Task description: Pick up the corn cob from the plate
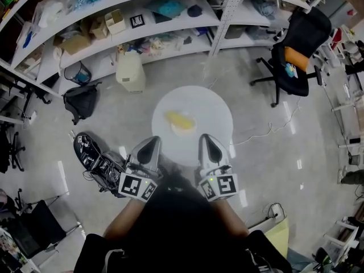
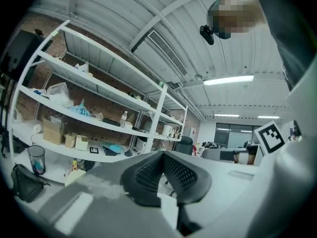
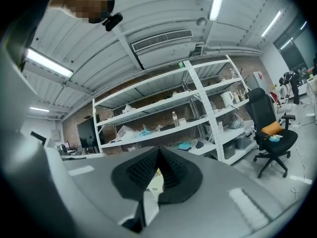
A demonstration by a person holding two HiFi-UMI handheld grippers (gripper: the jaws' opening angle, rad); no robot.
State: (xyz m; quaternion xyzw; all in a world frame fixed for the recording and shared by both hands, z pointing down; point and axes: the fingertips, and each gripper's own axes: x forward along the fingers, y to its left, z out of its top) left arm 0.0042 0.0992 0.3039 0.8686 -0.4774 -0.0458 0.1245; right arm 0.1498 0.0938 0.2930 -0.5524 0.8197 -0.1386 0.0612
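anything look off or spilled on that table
Nothing stands out. The corn cob lies on its plate on the round white table, with nothing spilled around it. The only mess is a tangle of cables on the floor left of the table.

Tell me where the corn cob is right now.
In the head view the corn cob lies on the small plate mid-way across the round white table, ahead of the left gripper and right gripper.

Count from my feeds: desk point(image 1: 219, 110), one. Plate point(image 1: 184, 131), one. Corn cob point(image 1: 178, 119), one. Tools, two: left tool point(image 1: 150, 143), right tool point(image 1: 206, 140). Black office chair point(image 1: 297, 50), one. Black bag point(image 1: 81, 100), one.
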